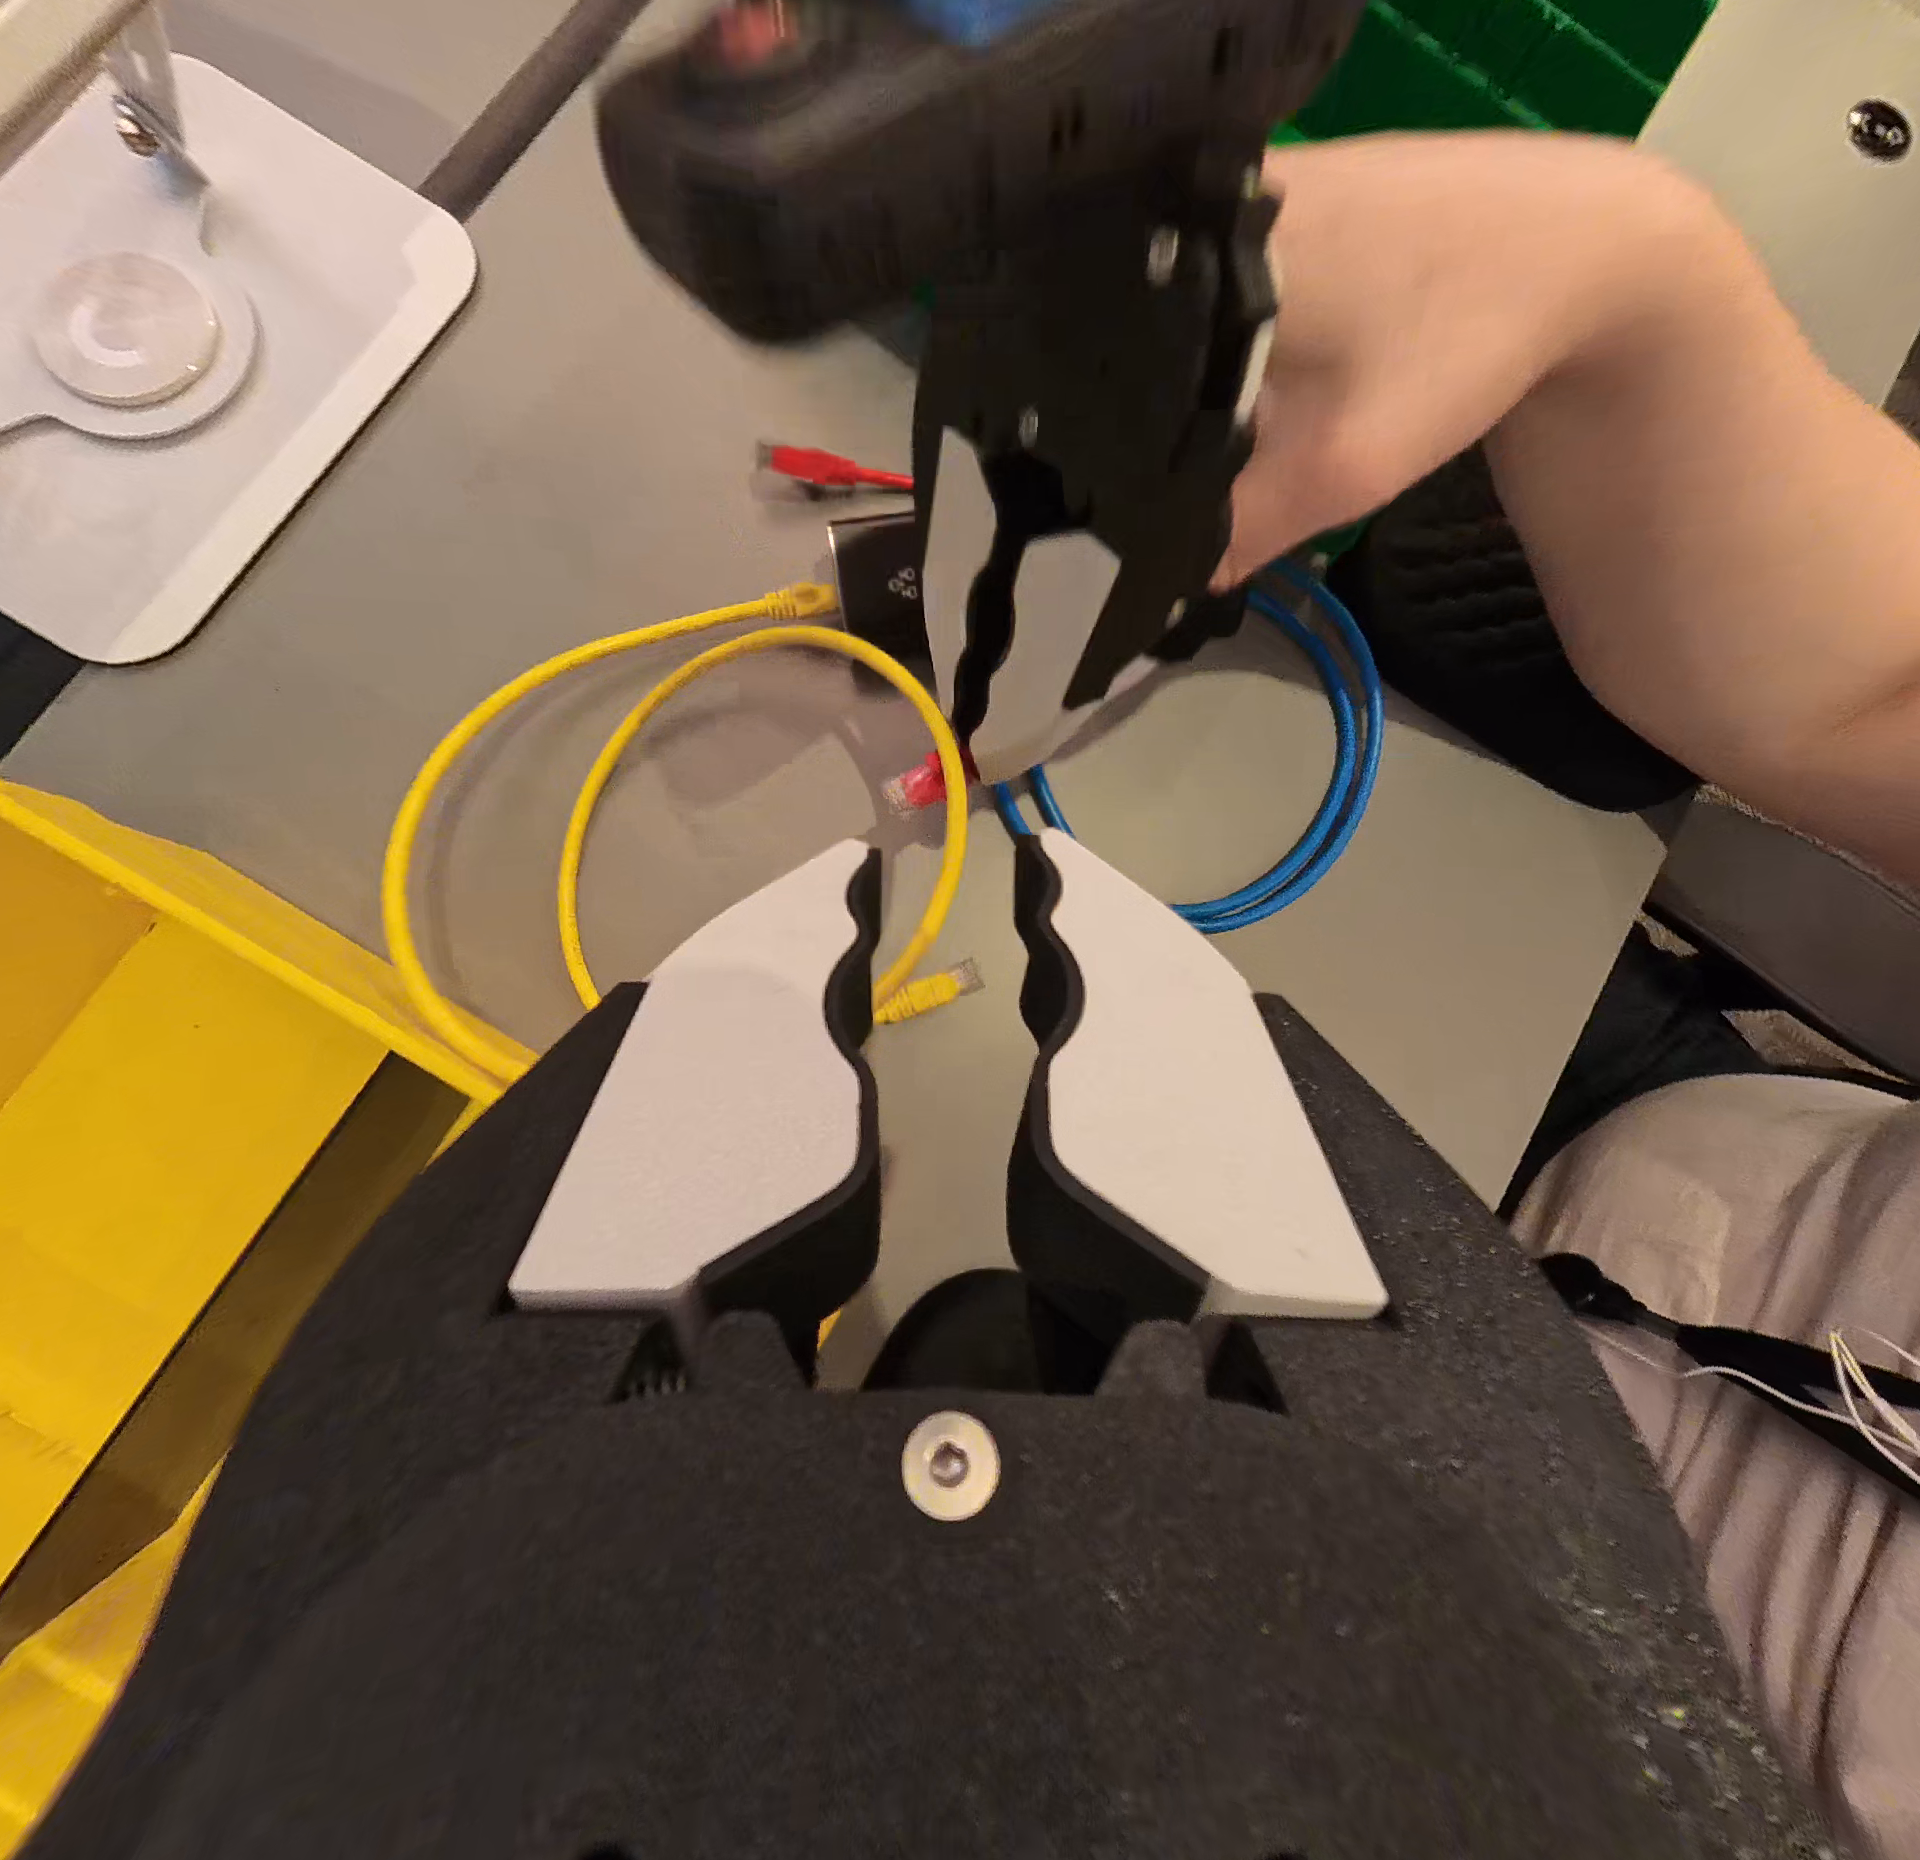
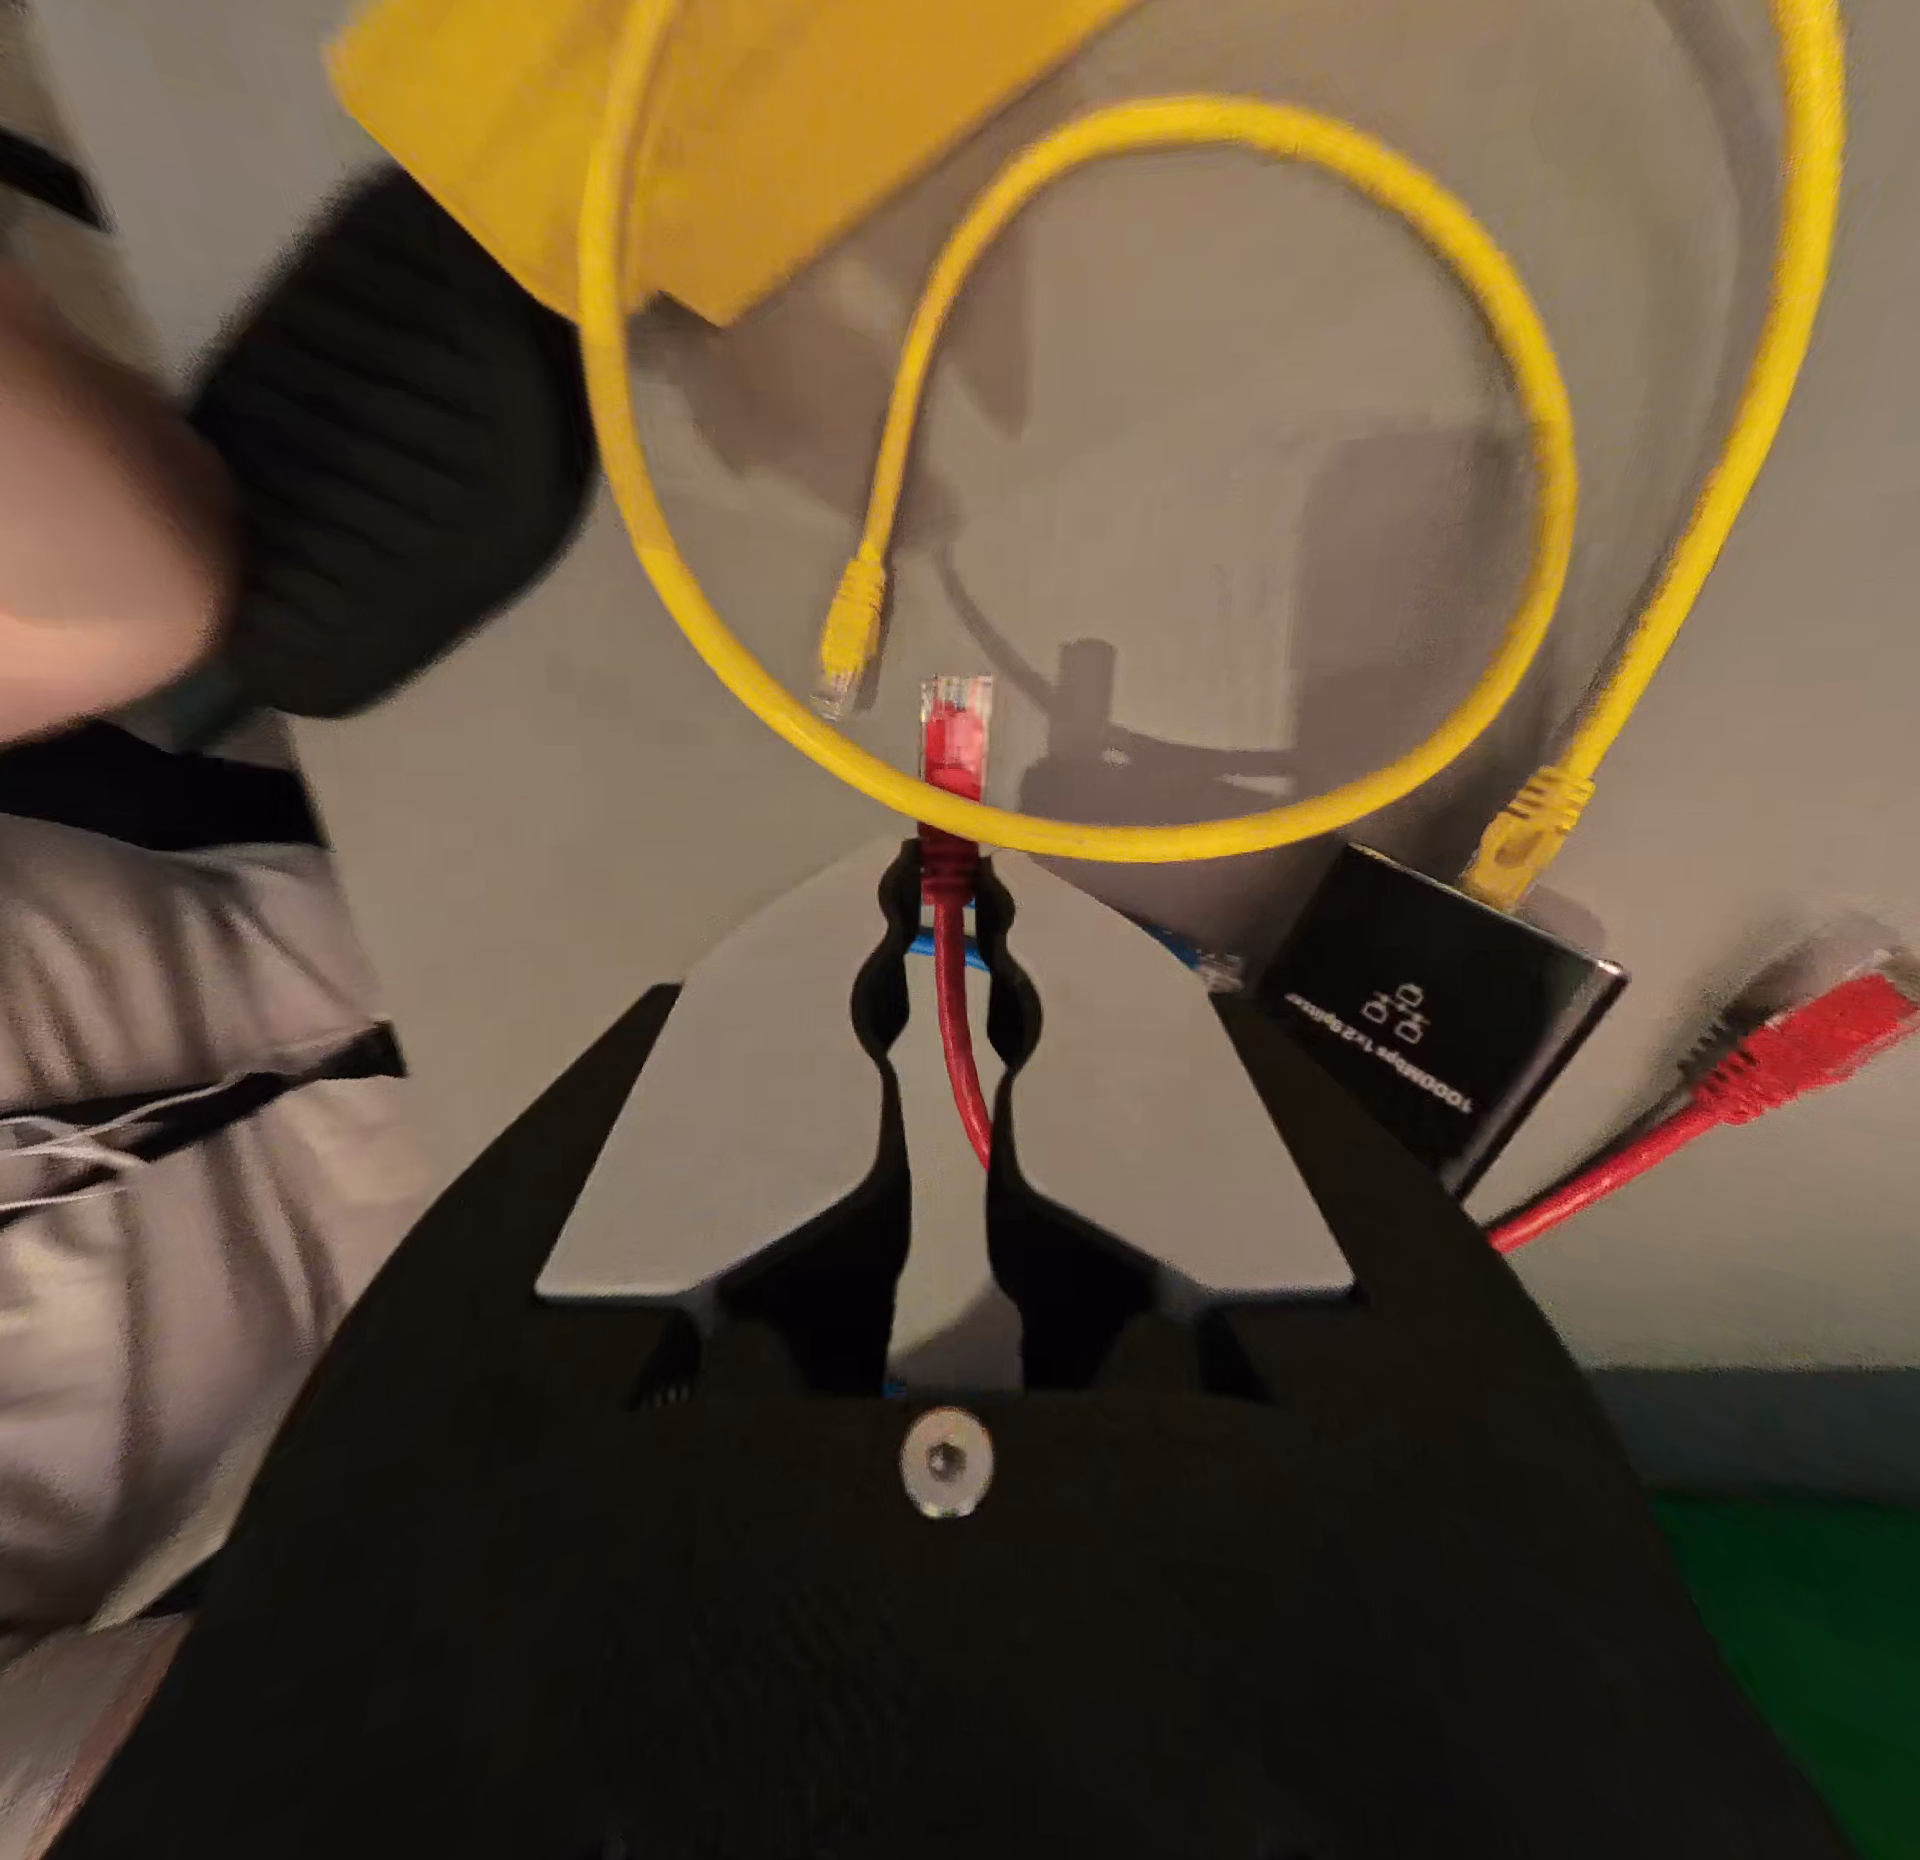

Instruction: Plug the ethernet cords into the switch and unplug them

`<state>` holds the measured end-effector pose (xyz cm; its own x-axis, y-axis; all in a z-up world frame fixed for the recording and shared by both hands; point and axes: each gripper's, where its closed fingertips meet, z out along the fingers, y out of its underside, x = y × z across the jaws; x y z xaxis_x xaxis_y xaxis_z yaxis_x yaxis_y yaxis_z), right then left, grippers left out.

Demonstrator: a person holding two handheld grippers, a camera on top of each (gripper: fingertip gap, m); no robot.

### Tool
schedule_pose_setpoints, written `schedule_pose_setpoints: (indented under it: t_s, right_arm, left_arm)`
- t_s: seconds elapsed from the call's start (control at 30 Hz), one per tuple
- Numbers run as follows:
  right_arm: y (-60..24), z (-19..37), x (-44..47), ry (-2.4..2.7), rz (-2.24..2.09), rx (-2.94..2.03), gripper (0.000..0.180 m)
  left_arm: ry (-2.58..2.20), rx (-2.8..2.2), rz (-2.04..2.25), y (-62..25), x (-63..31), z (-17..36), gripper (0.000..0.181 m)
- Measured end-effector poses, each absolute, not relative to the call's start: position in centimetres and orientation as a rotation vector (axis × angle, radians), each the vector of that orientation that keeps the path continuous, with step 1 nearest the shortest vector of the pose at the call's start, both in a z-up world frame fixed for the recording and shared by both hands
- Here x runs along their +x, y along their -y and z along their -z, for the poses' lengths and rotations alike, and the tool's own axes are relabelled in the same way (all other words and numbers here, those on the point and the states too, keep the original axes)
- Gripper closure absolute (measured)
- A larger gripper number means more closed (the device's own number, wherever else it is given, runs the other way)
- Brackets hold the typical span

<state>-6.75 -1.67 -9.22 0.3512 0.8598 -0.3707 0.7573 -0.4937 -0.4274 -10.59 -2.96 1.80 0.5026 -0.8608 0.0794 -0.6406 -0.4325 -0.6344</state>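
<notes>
A small black switch (image 1: 883,589) (image 2: 1444,1010) lies on the grey table. My right gripper (image 2: 948,860) is shut on the boot of a red cord plug (image 2: 956,730) and holds it just above the table; it also shows in the left wrist view (image 1: 977,740) with that plug (image 1: 920,782). The red cord's other plug (image 2: 1829,1031) lies loose beside the switch. A looped yellow cord (image 1: 478,761) has one plug (image 2: 1527,834) against the switch's edge; I cannot tell whether it is seated. Its other plug (image 1: 935,989) lies free. My left gripper (image 1: 948,854) is open and empty, just short of the red plug.
A coiled blue cord (image 1: 1340,771) lies right of the switch. A yellow bin (image 1: 156,1083) stands at the left, a white stand base (image 1: 208,408) at the far left, a green bin (image 1: 1507,44) at the back. The table's edge (image 1: 1558,1083) runs on the right. Spacing between my two grippers at the tips: around 12 cm.
</notes>
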Motion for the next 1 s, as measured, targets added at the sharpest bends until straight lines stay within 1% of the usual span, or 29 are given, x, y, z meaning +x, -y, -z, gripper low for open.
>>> schedule_pose_setpoints:
  t_s: [0.13,0.37,0.43,0.47,0.5,0.53,0.6,0.73,0.77,0.83,0.87,0.93,1.0]
  right_arm:
    - [2.2,6.4,-5.8,1.406,-1.067,-2.367,0.169]
    - [1.9,5.4,-4.9,1.326,-1.177,-2.357,0.168]
    - [1.9,5.5,-4.8,1.321,-1.184,-2.361,0.168]
    - [1.9,5.5,-4.8,1.315,-1.188,-2.364,0.168]
    - [1.8,5.6,-4.8,1.303,-1.192,-2.368,0.169]
    - [1.6,5.7,-4.8,1.29,-1.182,-2.377,0.169]
    - [1.9,6.1,-4.7,1.314,-1.201,-2.389,0.168]
    - [4.1,6.7,-4.3,1.502,-1.246,-2.373,0.168]
    - [4.7,6.3,-4.2,1.545,-1.267,-2.34,0.168]
    - [5.6,4.9,-4.2,1.592,-1.331,-2.24,0.168]
    - [6.0,4.1,-4.2,1.602,-1.369,-2.184,0.168]
    - [6.5,2.5,-4.1,1.599,-1.439,-2.095,0.168]
    - [6.7,1.3,-3.8,1.578,-1.488,-2.041,0.168]
  left_arm:
    - [-1.33,-2.21,0.538,4.0,-10.0,-1.0,0.155]
    - [-1.55,-2.226,0.316,3.9,-8.9,2.9,0.127]
    - [-1.578,-2.23,0.235,3.1,-8.5,4.2,0.132]
    - [-1.589,-2.232,0.194,2.7,-8.4,4.7,0.144]
    - [-1.606,-2.235,0.179,2.5,-8.3,5.3,0.166]
    - [-1.621,-2.239,0.186,2.4,-8.0,5.7,0.177]
    - [-1.575,-2.231,0.188,1.6,-7.8,5.5,0.177]
    - [-1.433,-2.285,0.327,0.8,-8.4,4.6,0.177]
    - [-1.4,-2.332,0.357,0.8,-8.9,4.8,0.175]
    - [-1.357,-2.4,0.408,0.8,-9.4,5.4,0.158]
    - [-1.342,-2.419,0.435,0.8,-9.5,5.5,0.156]
    - [-1.294,-2.439,0.46,0.3,-9.5,5.7,0.143]
    - [-1.279,-2.436,0.486,0.2,-9.3,5.6,0.139]
